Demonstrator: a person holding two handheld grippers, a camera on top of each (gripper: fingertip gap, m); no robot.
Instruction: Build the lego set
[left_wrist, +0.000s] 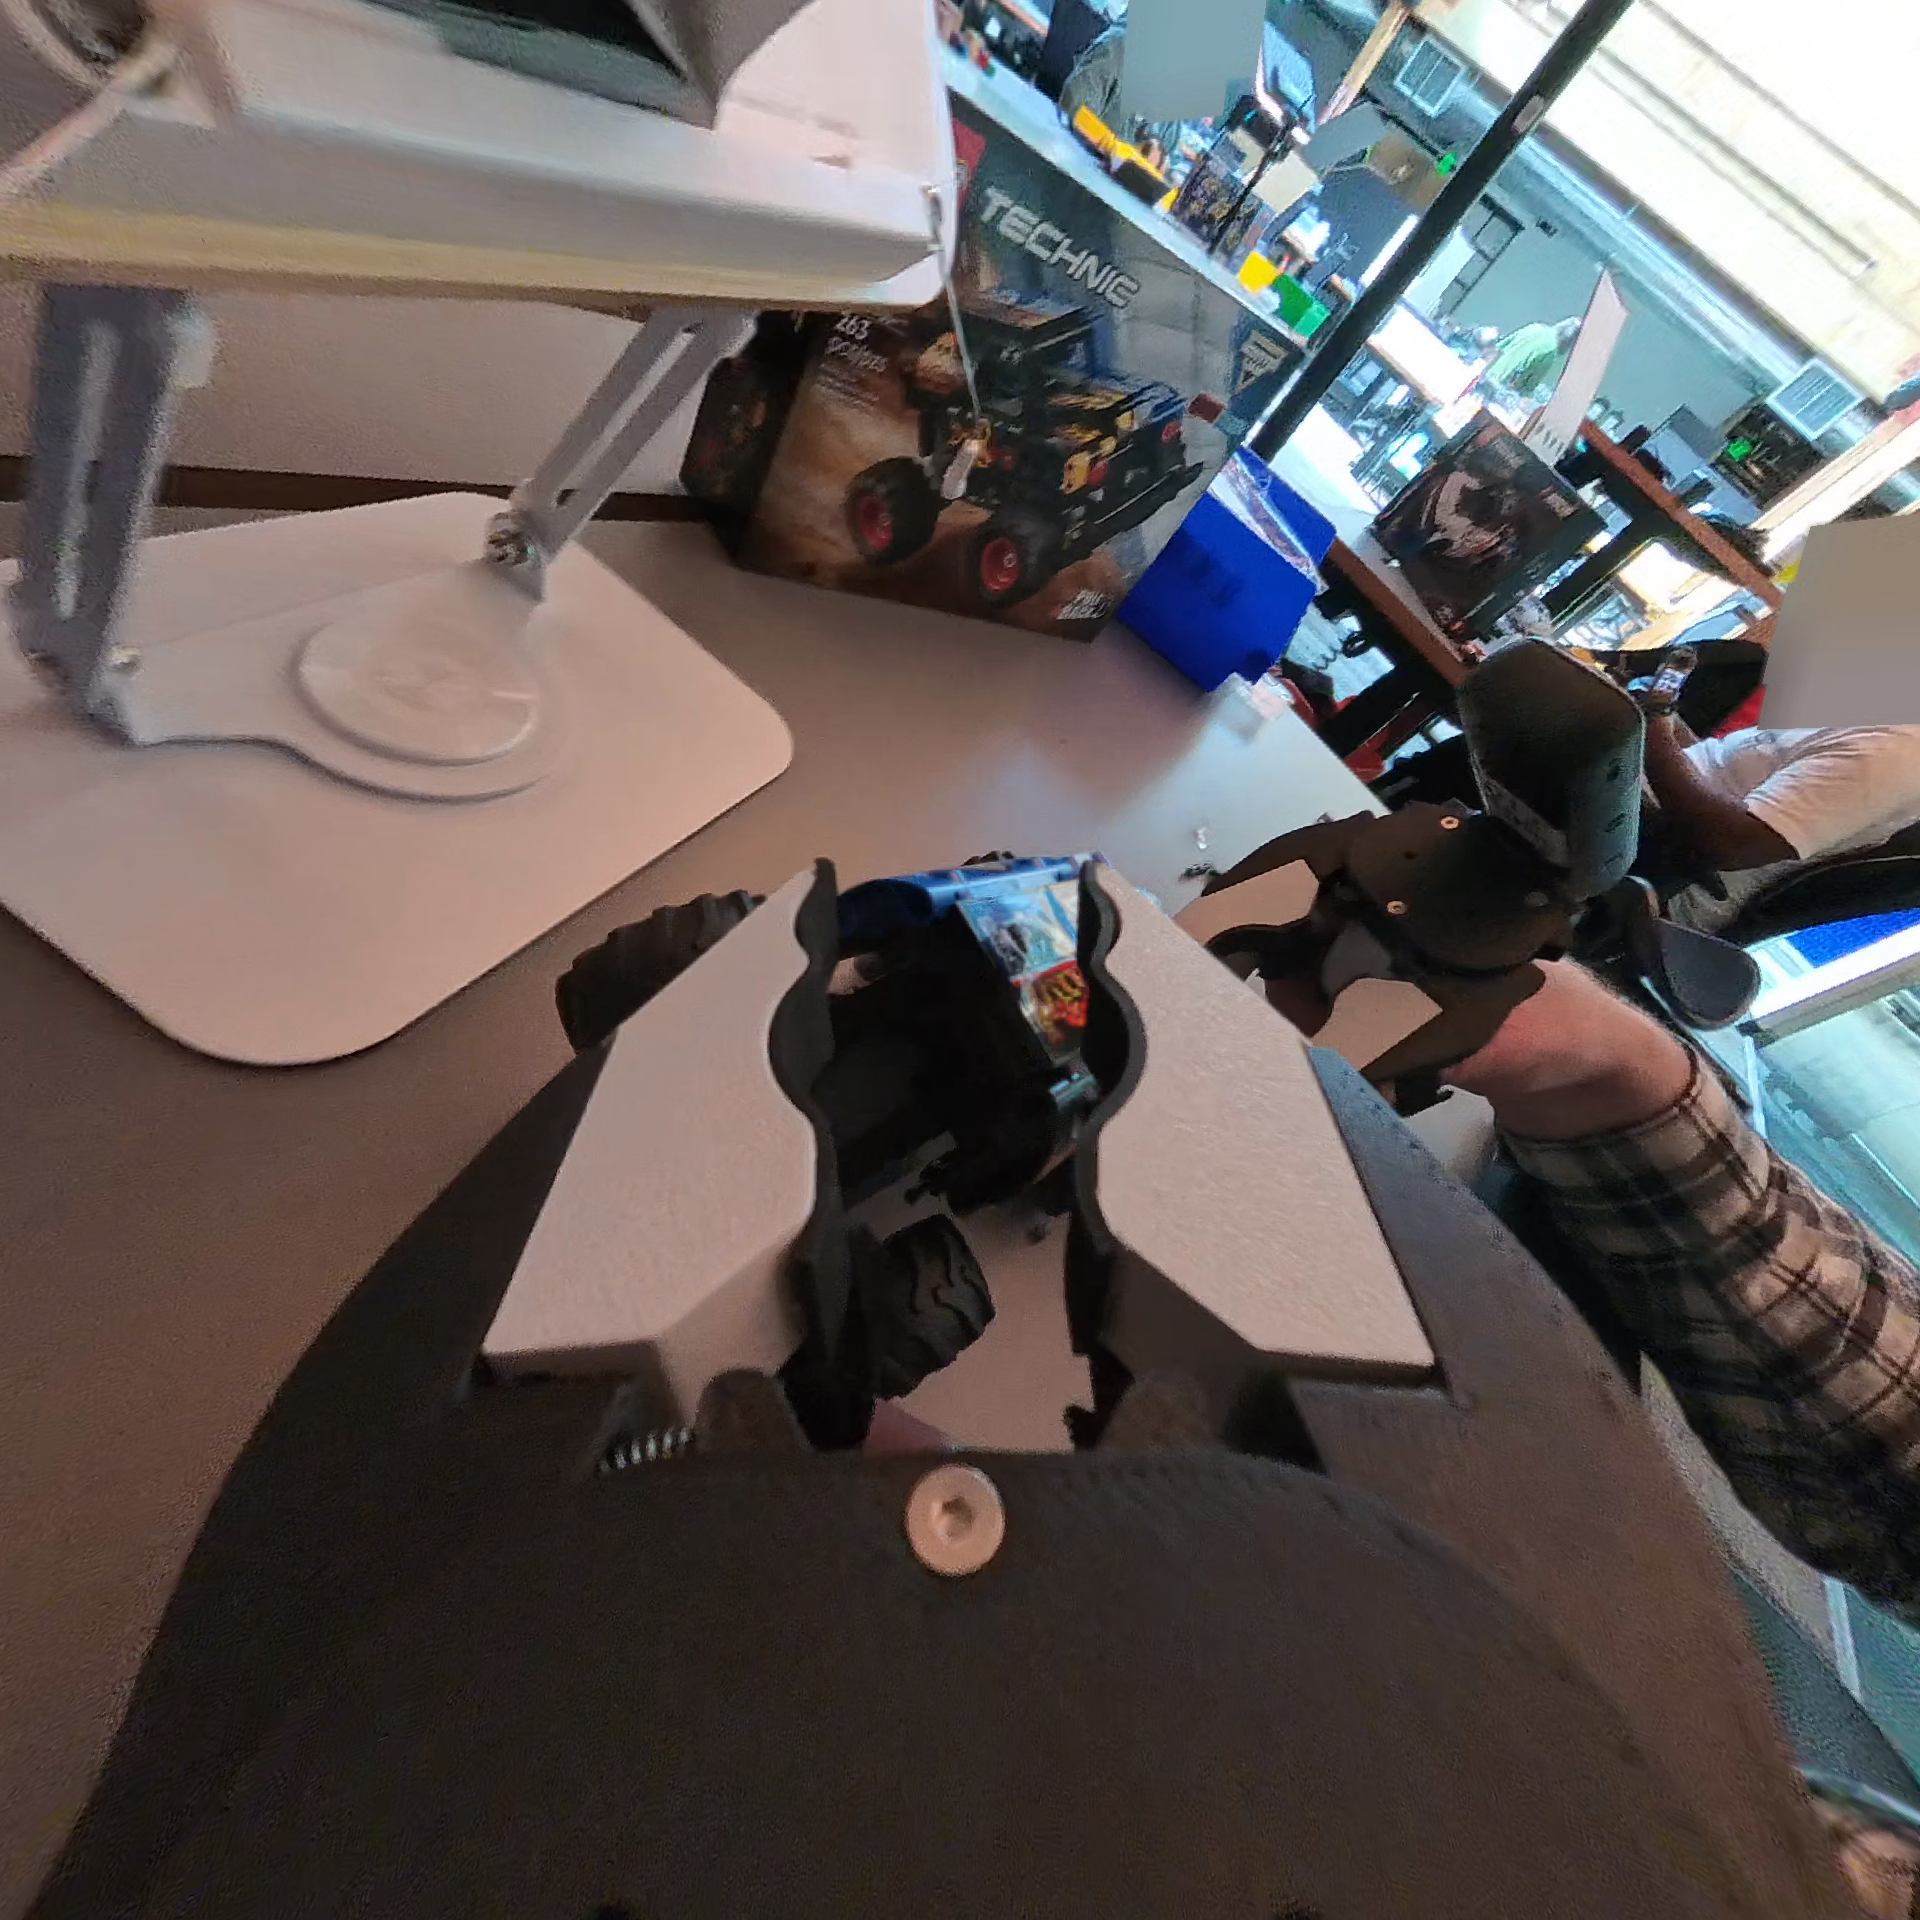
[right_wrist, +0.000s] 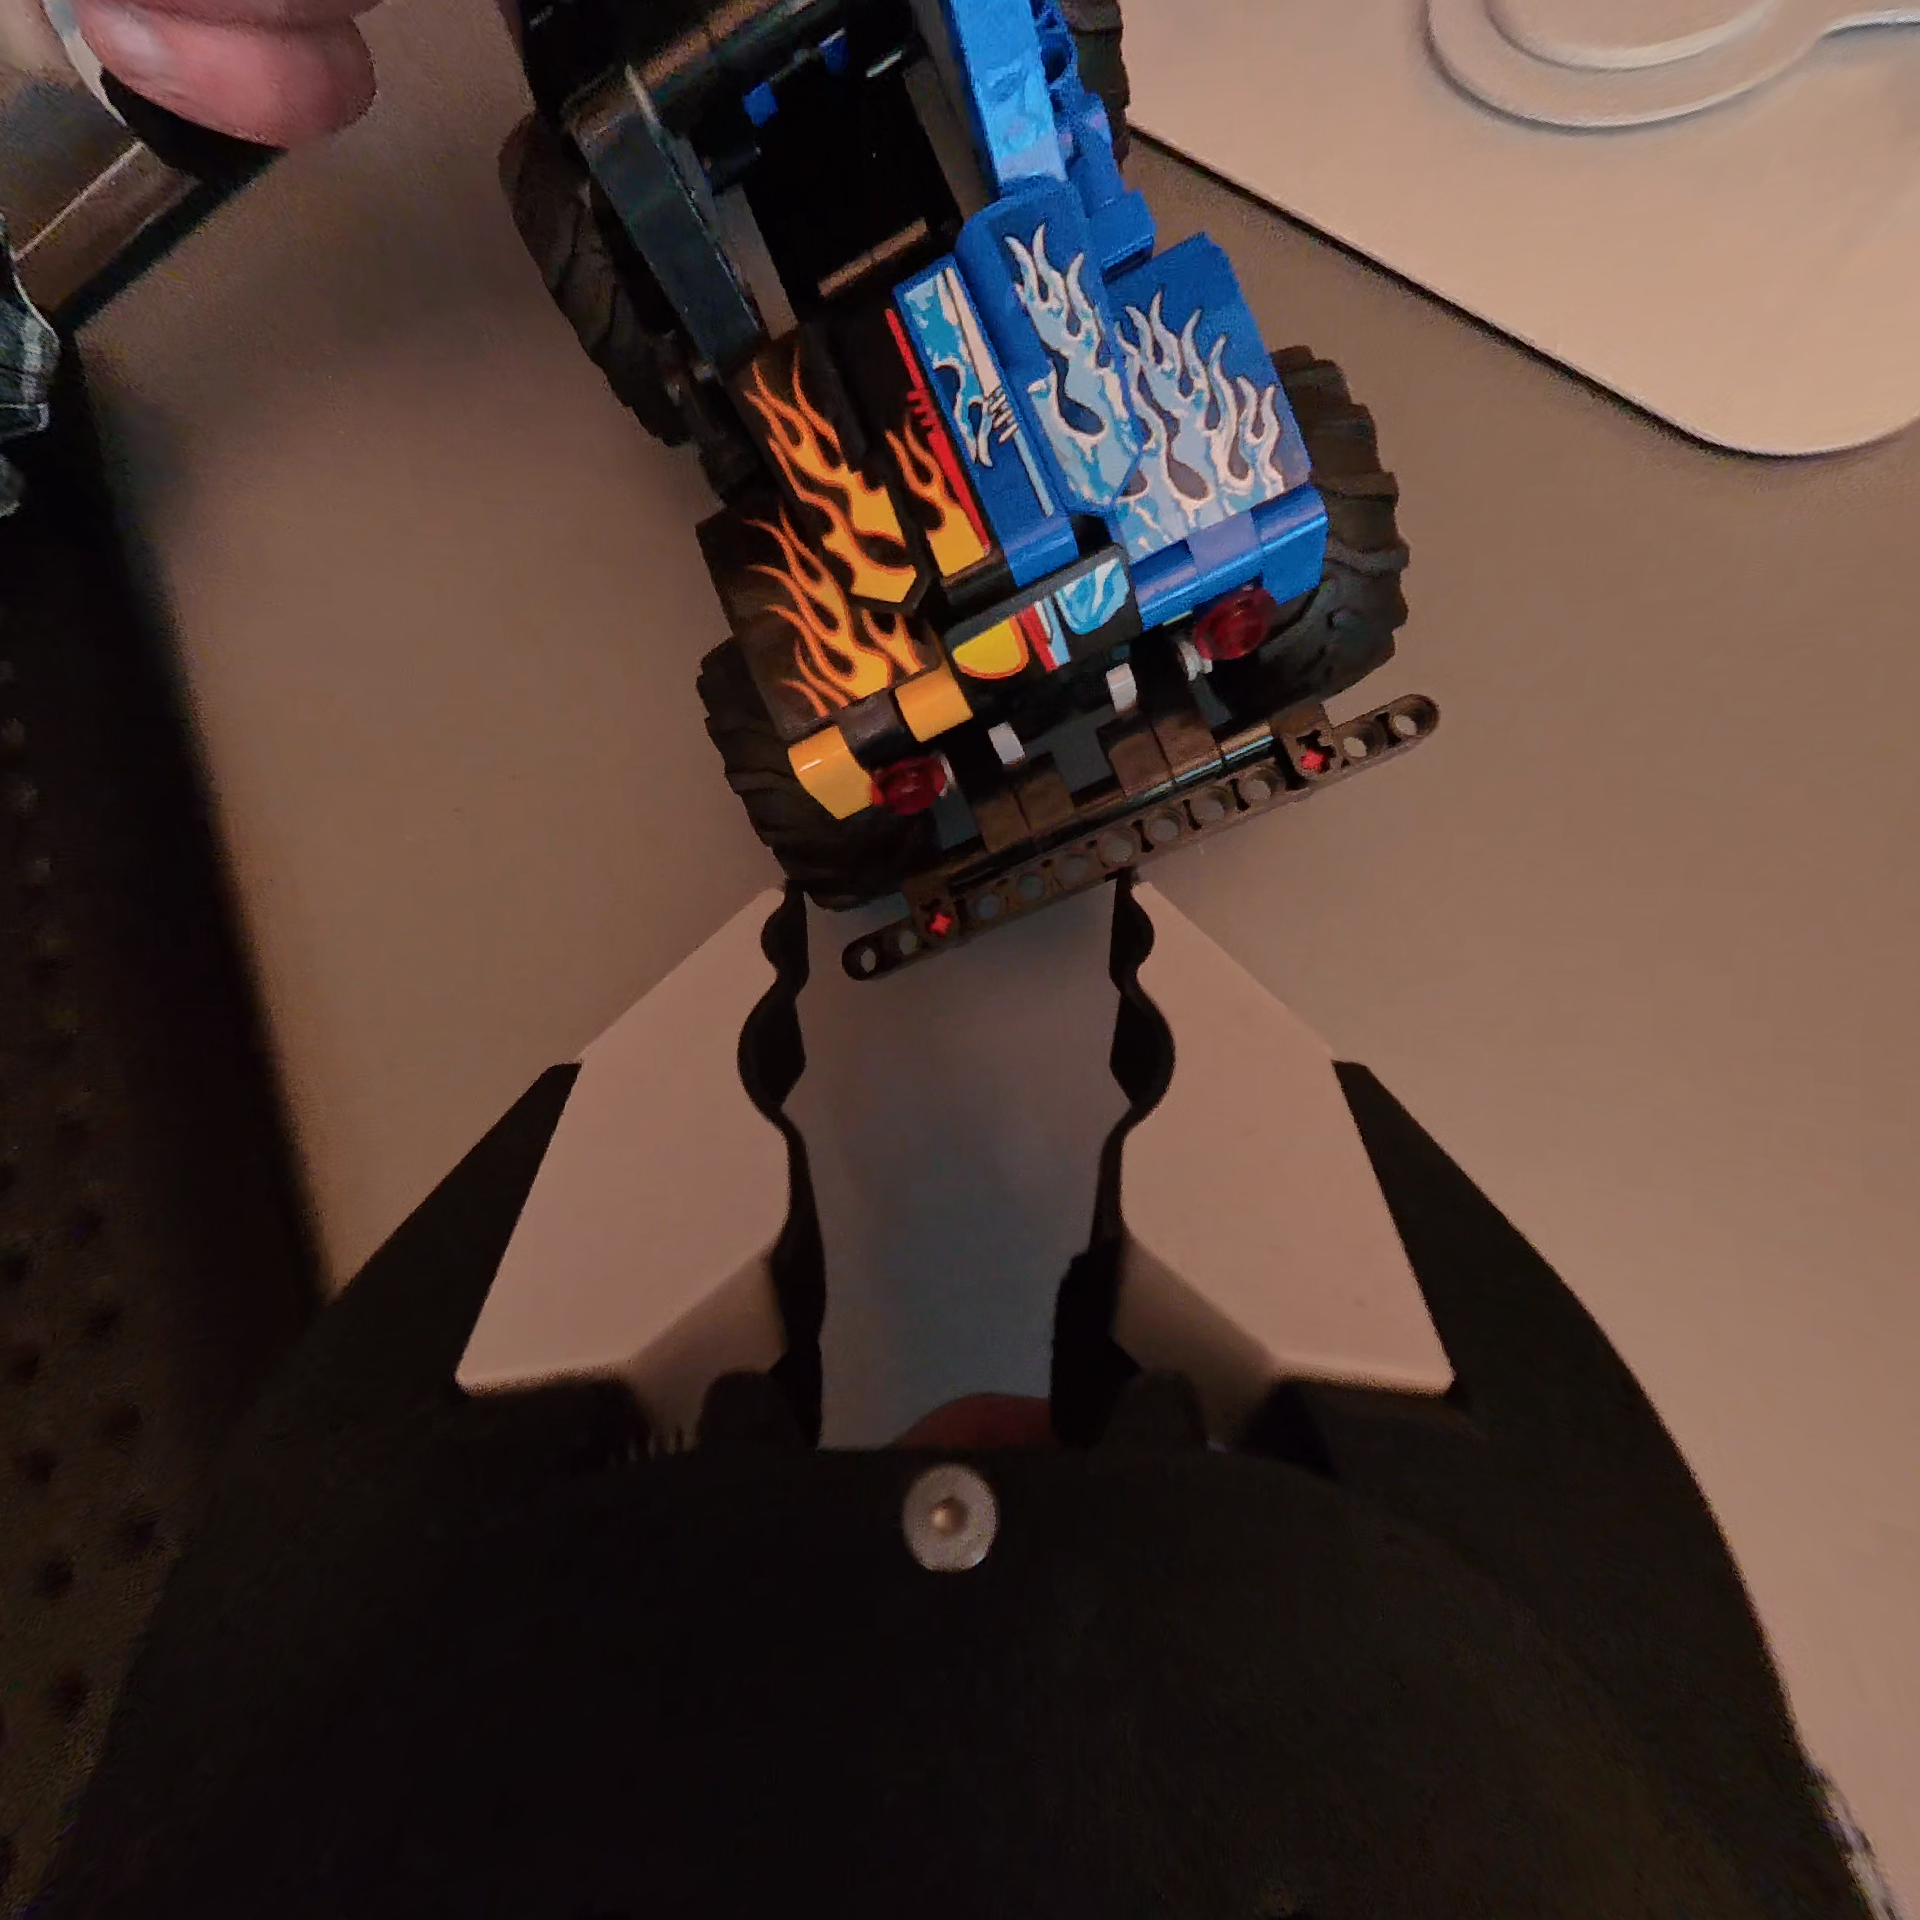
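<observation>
Left wrist view: the left gripper (left_wrist: 956, 1049) has its jaws closed around the lego truck (left_wrist: 997, 997), whose black chassis and one tyre fill the gap between the white fingers (left_wrist: 686, 1174); the blue body shows beyond the tips. The truck sits over the grey table (left_wrist: 935, 727). Behind the truck, to its left, stands a white stand (left_wrist: 416, 790); farther behind the truck lies a set box (left_wrist: 966, 457) with a blue bin (left_wrist: 1216, 592) beside it. To the right of the truck the right gripper (left_wrist: 1236, 914) is visible, held by a hand (left_wrist: 1538, 1049) in a plaid sleeve (left_wrist: 1745, 1299). Right wrist view: the right gripper (right_wrist: 956, 914) has its jaws apart, holding nothing, tips just at the truck's (right_wrist: 1018, 499) black perforated beam (right_wrist: 1132, 831); contact cannot be judged. The truck carries orange and blue flame panels.
</observation>
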